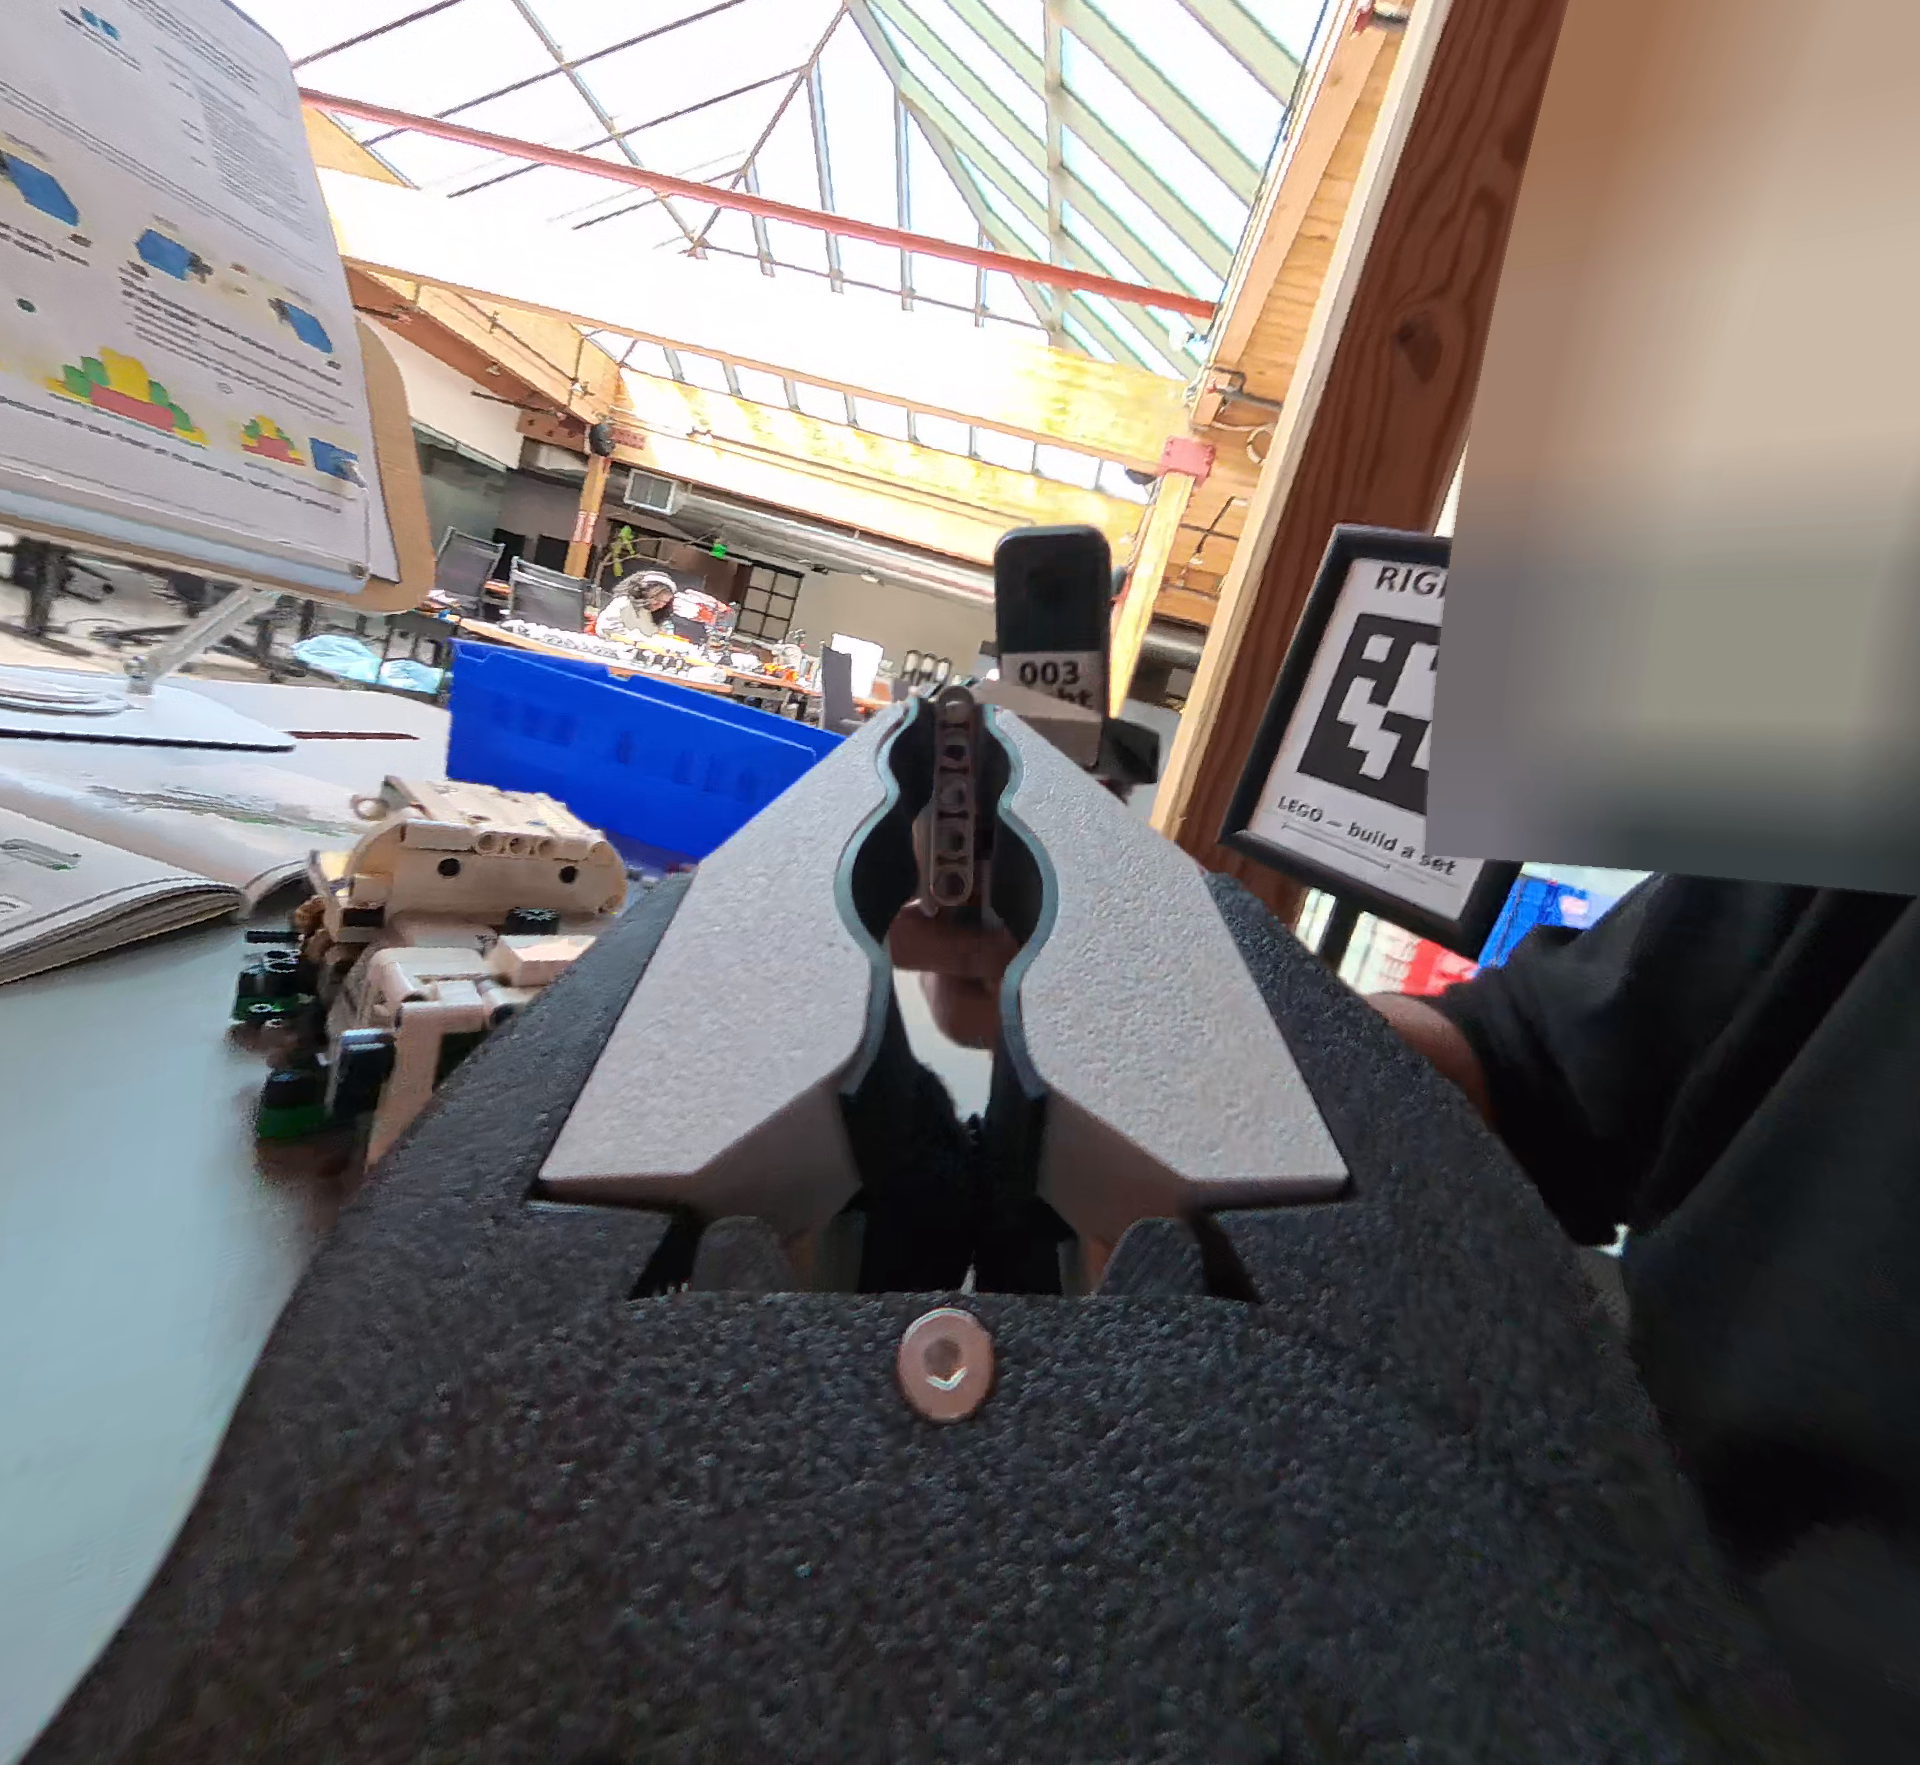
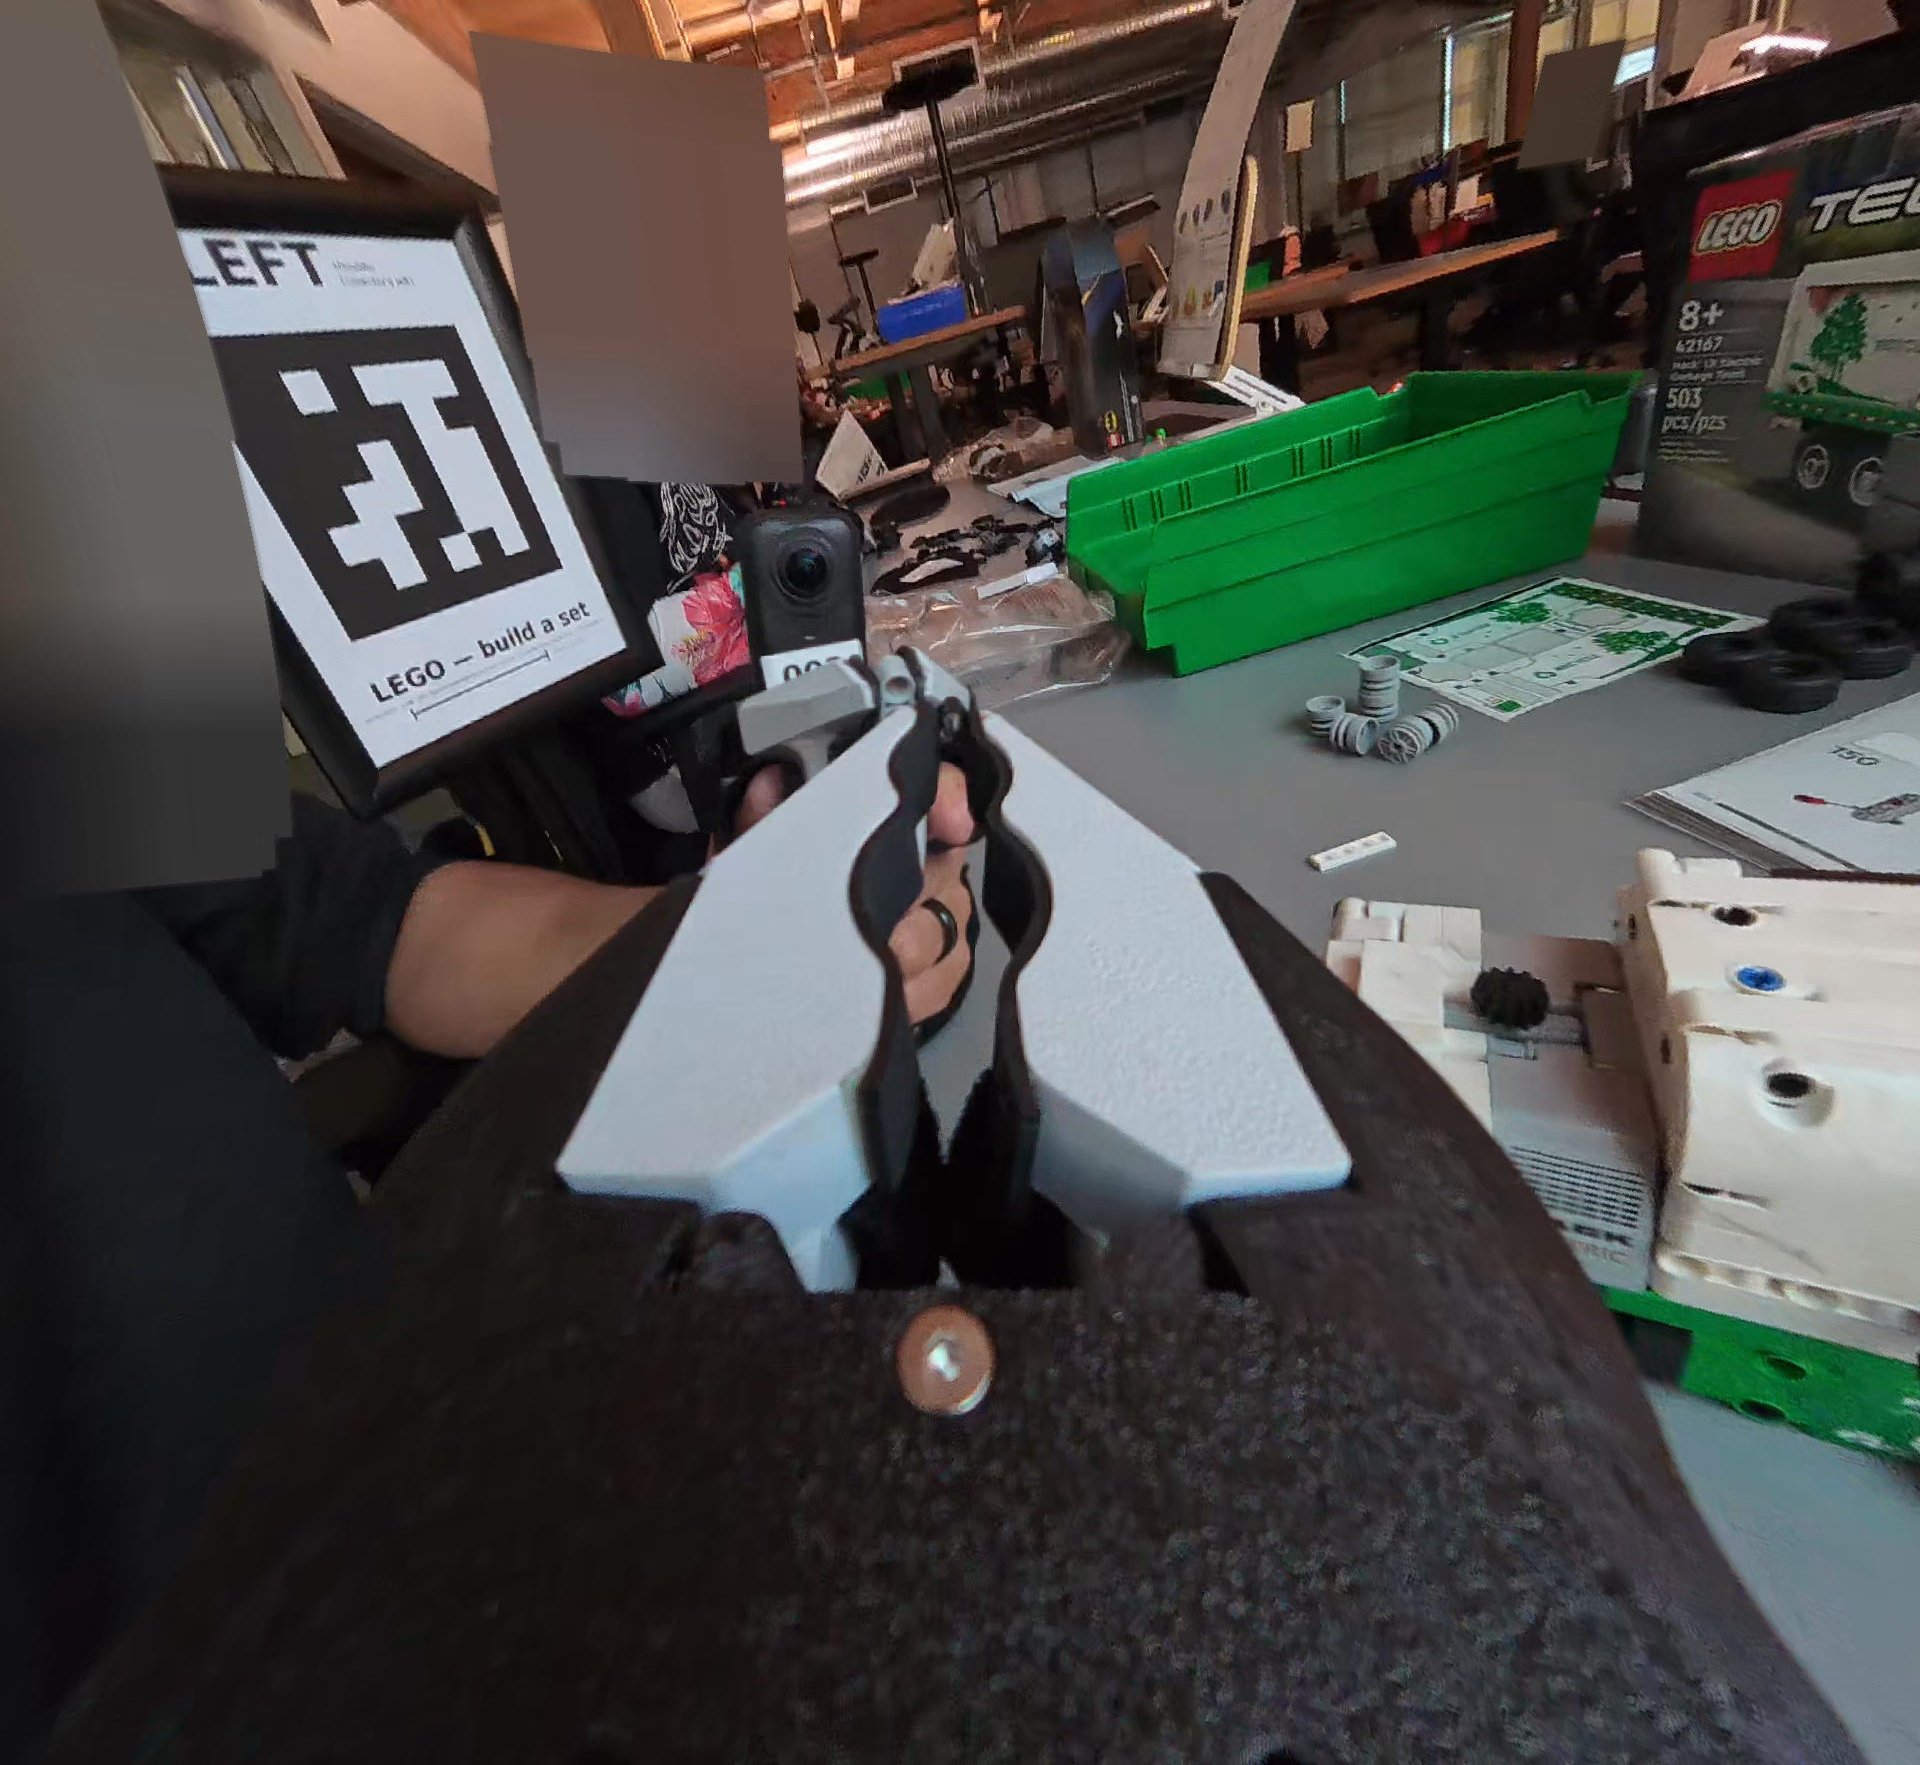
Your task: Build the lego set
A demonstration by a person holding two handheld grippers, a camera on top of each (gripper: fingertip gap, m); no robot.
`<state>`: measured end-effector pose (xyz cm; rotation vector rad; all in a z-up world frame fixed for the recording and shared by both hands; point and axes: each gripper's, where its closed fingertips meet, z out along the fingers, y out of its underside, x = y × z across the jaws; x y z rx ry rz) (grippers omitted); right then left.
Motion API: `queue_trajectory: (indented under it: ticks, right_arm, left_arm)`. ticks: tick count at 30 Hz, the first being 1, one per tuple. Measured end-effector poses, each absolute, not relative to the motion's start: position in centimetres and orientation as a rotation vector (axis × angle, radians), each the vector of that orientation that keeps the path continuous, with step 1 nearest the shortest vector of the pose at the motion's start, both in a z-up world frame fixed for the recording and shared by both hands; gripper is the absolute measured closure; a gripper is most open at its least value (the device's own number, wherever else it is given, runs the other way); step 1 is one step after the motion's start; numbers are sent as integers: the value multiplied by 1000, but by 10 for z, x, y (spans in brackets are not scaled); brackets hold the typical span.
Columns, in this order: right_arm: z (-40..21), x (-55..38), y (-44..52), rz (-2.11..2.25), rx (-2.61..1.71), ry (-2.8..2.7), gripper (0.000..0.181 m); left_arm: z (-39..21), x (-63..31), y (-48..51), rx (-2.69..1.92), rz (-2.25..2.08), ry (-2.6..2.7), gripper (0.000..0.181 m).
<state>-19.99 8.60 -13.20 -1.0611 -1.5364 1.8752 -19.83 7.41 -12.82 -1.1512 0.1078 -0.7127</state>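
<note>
Beam (image 1: 953, 796): grey holed piece pinched in my left gripper (image 1: 951, 759), jaws closed on it, long axis running out along the fingers. Right gripper (image 2: 928, 713) meets it tip to tip, jaws shut on a small dark part. Truck model (image 2: 1756, 1071) sits right on the counter (image 2: 1195, 801), clear of both.

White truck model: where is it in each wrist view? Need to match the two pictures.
Left wrist view: white truck model left of centre on the table, left of the left tongs, which grip a grey beam.
Right wrist view: lower right, cut by the picture's edge.
Shared landmark: the open instruction booklet next to the model; in the right wrist view it lies beyond it.
</note>
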Motion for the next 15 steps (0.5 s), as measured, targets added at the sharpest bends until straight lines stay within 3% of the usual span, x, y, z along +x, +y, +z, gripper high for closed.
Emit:
queue_trajectory:
  ticks: [15]
  right_arm:
    - [-124,-228,59,1901,-904,-1412,178]
  left_arm:
    - [-116,-224,61,-973,-1050,-8,175]
